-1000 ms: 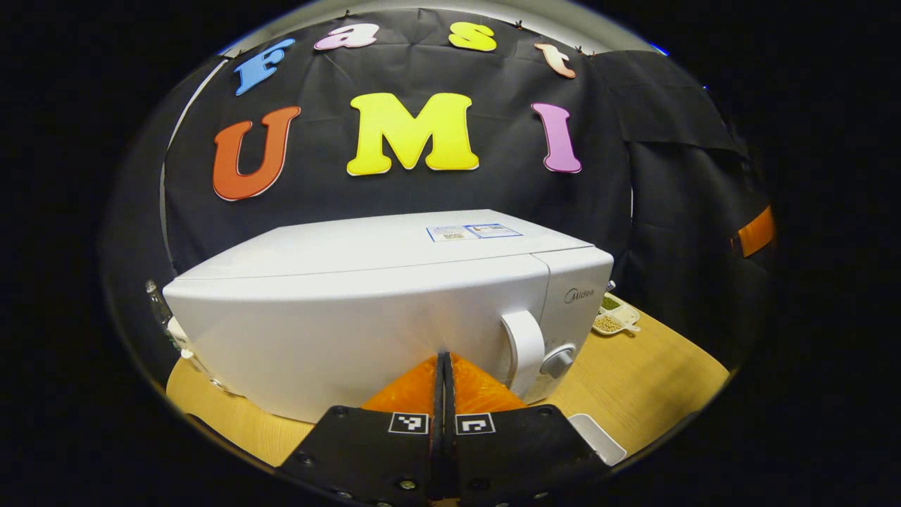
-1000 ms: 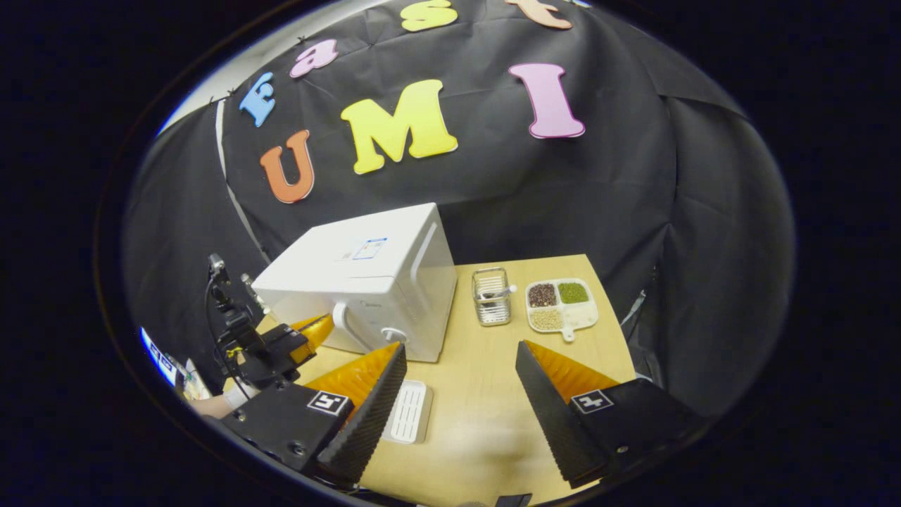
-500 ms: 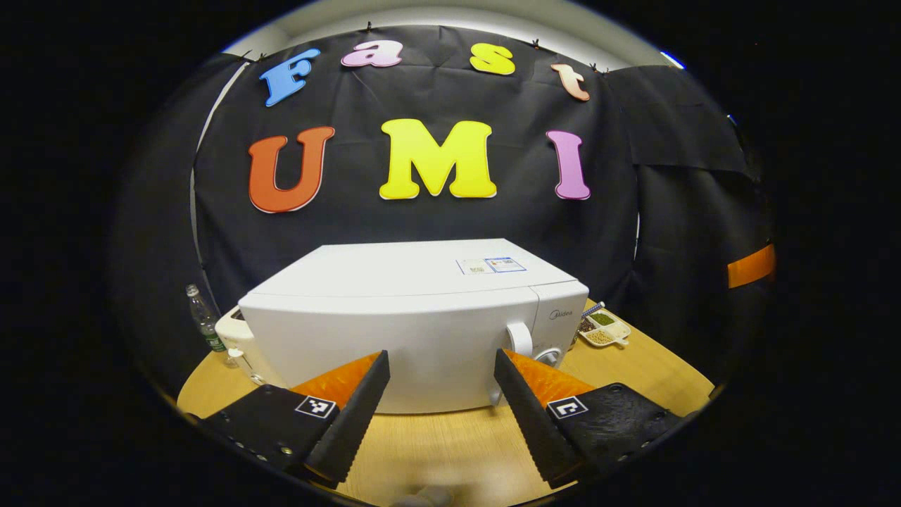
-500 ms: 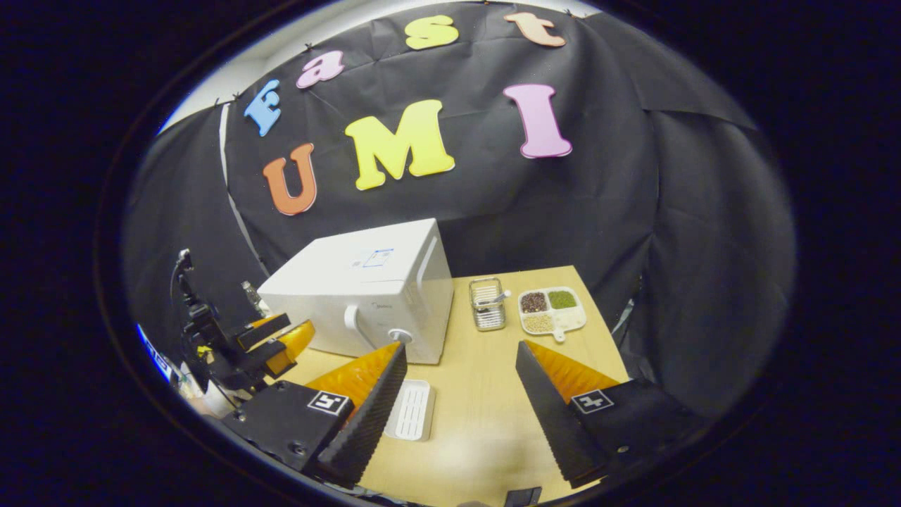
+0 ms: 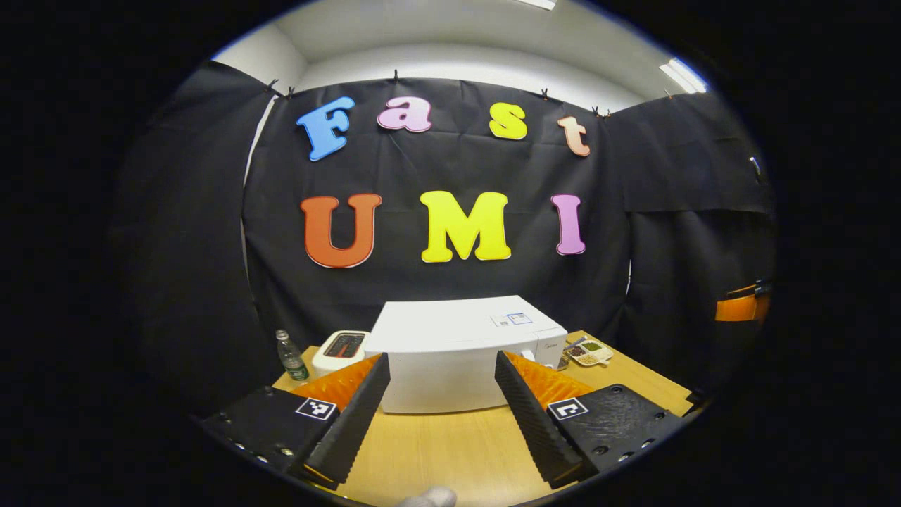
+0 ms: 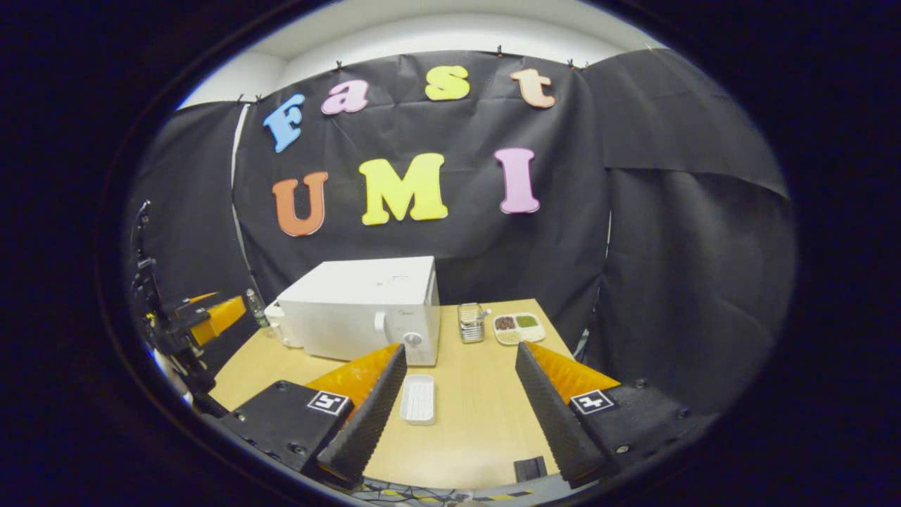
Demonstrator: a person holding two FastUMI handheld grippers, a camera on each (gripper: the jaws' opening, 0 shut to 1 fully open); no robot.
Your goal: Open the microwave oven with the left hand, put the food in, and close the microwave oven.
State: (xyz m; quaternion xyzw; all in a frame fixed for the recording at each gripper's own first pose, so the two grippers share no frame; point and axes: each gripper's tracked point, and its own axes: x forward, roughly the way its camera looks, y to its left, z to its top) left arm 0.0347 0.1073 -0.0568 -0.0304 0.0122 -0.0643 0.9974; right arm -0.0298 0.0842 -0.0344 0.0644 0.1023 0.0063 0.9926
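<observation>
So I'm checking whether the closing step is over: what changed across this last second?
The left gripper went from shut, close against the microwave door, to open, and drew back from it. The right gripper pulled back too. The microwave door stayed shut, the white tray stayed on the table, and the right gripper stayed open and empty.

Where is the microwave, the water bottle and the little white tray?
microwave (image 6: 355, 327): right gripper view, on its door.
bottle (image 5: 289, 358): left gripper view, on its body.
tray (image 6: 418, 398): right gripper view, on its ribbed middle.
</observation>
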